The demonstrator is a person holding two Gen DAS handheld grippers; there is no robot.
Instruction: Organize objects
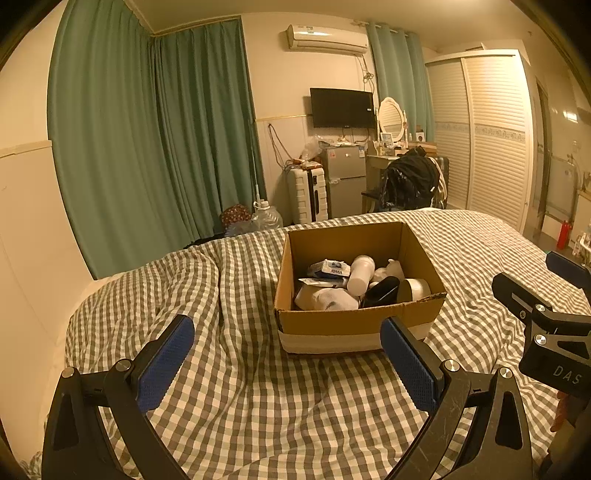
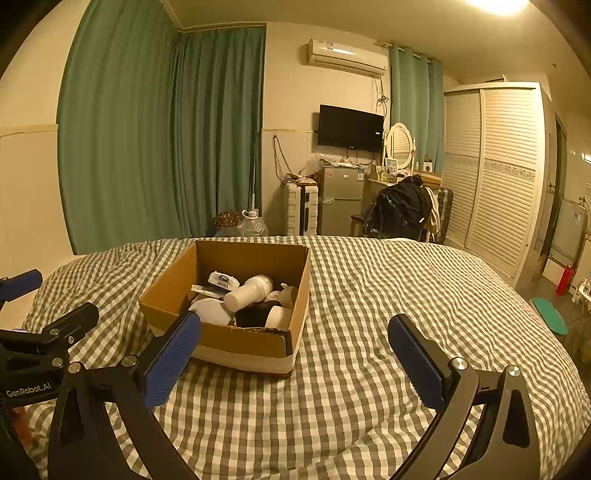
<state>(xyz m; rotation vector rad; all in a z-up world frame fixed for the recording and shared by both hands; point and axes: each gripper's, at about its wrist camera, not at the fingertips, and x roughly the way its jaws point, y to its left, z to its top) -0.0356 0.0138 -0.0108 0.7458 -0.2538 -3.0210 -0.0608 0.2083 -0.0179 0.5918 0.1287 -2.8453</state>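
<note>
Left claw (image 1: pixel 287 354) and right claw (image 2: pixel 294 352) both hang spread wide w/ nothing gripped above checked bed (image 2: pixel 369 295); cardboard box (image 1: pixel 354 321) sits just ahead, holding white bottle (image 1: pixel 361 275), tissue pack (image 1: pixel 330 268), other items too jumbled to ID.

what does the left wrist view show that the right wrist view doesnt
Only the left wrist view: the right gripper at its right edge, marked DAS.
Only the right wrist view: a teal board on the floor, the ceiling light, and the left gripper at its left edge.
Both: the cardboard box of items on the checked bedspread, with a white bottle inside.
</note>
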